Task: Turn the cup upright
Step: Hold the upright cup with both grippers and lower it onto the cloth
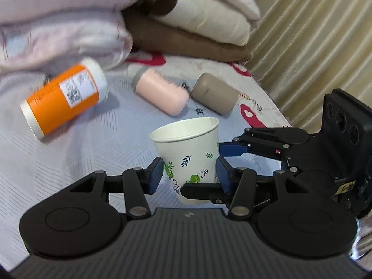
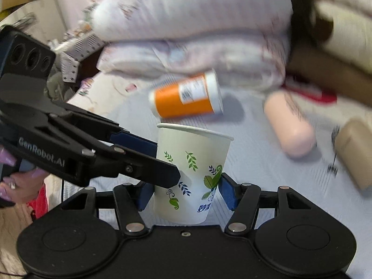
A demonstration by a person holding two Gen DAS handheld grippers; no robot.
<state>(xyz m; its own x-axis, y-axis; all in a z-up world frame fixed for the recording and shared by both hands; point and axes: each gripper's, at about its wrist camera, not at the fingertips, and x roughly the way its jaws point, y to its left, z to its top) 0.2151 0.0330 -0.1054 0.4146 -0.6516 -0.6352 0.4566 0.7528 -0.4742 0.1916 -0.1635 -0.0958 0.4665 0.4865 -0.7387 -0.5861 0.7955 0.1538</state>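
A white paper cup (image 1: pixel 188 160) with green and blue leaf prints stands mouth up, slightly tilted, on the pale bedsheet; it also shows in the right wrist view (image 2: pixel 190 174). My left gripper (image 1: pixel 189 174) has its blue pads on both sides of the cup's lower half, closed on it. My right gripper (image 2: pixel 186 193) also has its pads at the cup's sides; in the left wrist view it reaches in from the right (image 1: pixel 267 144). In the right wrist view the left gripper reaches in from the left (image 2: pixel 93 153).
An orange bottle with white caps (image 1: pixel 65 97) lies on its side behind the cup. A pink bottle (image 1: pixel 160 90) and a beige bottle (image 1: pixel 215 93) lie further right. Folded quilts and blankets (image 1: pixel 69 23) pile up behind. A striped curtain (image 1: pixel 313 46) hangs right.
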